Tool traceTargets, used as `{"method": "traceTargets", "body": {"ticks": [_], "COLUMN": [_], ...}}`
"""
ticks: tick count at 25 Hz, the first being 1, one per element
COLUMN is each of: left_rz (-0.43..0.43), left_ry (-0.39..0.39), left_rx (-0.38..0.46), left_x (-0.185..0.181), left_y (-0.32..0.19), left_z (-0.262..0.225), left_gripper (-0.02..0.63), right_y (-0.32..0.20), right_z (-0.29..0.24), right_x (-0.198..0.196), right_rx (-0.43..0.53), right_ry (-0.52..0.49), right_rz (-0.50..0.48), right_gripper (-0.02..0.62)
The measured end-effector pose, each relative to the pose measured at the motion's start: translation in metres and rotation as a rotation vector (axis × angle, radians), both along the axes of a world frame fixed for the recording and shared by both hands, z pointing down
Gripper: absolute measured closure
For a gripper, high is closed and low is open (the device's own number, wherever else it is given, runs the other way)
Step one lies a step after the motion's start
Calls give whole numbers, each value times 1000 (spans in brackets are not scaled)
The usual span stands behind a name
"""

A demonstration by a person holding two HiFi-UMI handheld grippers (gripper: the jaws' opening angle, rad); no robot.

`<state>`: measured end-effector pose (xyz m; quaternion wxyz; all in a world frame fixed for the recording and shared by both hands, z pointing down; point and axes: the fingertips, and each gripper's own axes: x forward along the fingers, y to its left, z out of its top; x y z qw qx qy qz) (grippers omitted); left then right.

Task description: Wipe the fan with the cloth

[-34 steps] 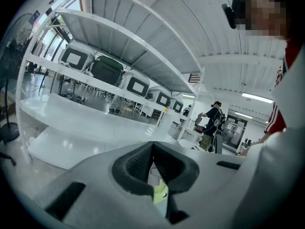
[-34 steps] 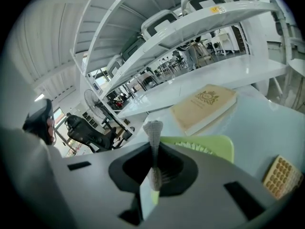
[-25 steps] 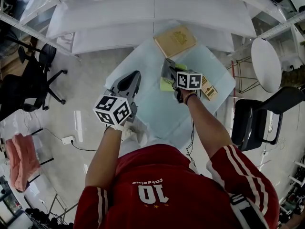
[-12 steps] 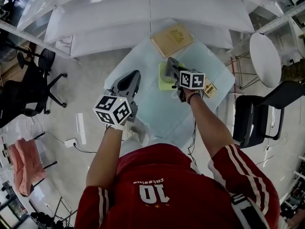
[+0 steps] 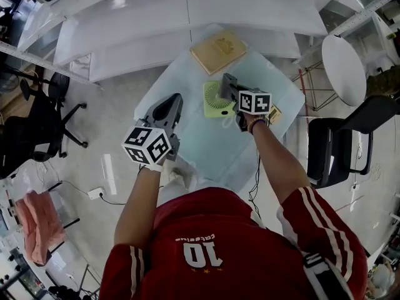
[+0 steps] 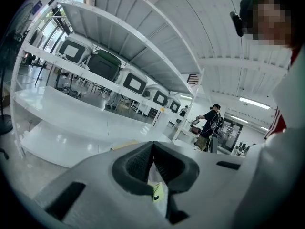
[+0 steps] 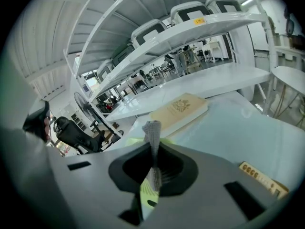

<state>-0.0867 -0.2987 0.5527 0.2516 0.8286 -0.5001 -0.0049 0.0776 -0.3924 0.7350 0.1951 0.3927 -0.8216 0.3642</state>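
Observation:
A small green fan (image 5: 214,100) lies flat on the glass table (image 5: 187,142). My right gripper (image 5: 227,84) hovers over the fan's right edge, shut on a thin grey cloth (image 7: 153,136) that sticks up between its jaws. In the right gripper view, that gripper (image 7: 153,149) has the fan (image 7: 147,195) showing green just under it. My left gripper (image 5: 174,101) is held above the table to the left of the fan, apart from it. In its own view the left gripper (image 6: 152,149) is shut with nothing in it, and the fan (image 6: 157,192) shows below it.
A tan book (image 5: 217,50) lies at the table's far edge, and a wooden block (image 5: 274,115) lies at its right edge. White shelves (image 5: 187,11) stand beyond. A black chair (image 5: 337,152) and a round white table (image 5: 347,67) are on the right.
The right gripper with the cloth has slid rightward off the fan, so more of the green fan shows. The left gripper has held its place.

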Motion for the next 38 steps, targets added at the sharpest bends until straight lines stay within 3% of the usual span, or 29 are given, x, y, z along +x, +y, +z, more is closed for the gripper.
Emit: {"method": "traceTargets", "body": {"ticks": [11,38], "left_rz": [30,102], "left_ry": [-12,-40], "left_rx": [14,6], "left_x": [10,35], "left_y": [-10,-13], "left_z": [-7,-10], "left_gripper": [603,603], "right_y": [2,6], "right_z": [0,-7], "right_x": [30,54], "right_rx": [-7,-9], "right_ry": [25,12], "right_rz": [53,119], "right_gripper": [575,574]}}
